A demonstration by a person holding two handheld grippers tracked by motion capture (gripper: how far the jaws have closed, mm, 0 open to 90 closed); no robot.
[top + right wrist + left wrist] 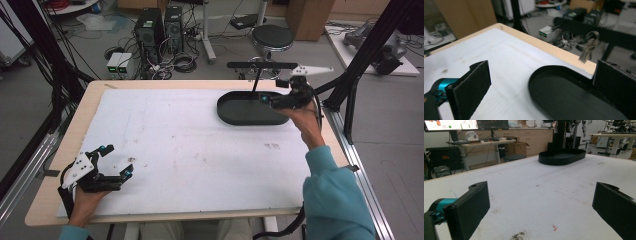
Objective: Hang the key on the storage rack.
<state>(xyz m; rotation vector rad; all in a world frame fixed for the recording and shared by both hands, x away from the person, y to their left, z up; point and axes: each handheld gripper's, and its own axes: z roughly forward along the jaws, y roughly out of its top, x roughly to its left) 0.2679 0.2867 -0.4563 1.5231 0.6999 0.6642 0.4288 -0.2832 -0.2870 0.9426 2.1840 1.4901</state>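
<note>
Tray [250,111], black oval, sits far right on white board [175,145], near back edge, nothing inside. Your left gripper [116,161] low at near-left corner of board, jaws spread wide, holding nothing; in left gripper view small dark smudges on board between jaws, tray well apart ahead. Your right gripper [266,99] hovers over tray's right end, jaws spread wide, nothing between. Right gripper view: tray rim [534,80] below jaws, wooden table edge [554,53] beyond.

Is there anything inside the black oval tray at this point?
The black oval tray looks empty: its dark floor shows bare in the high view and the right gripper view. The right gripper, open, hangs over its right end and hides a small part of the floor there.
</note>
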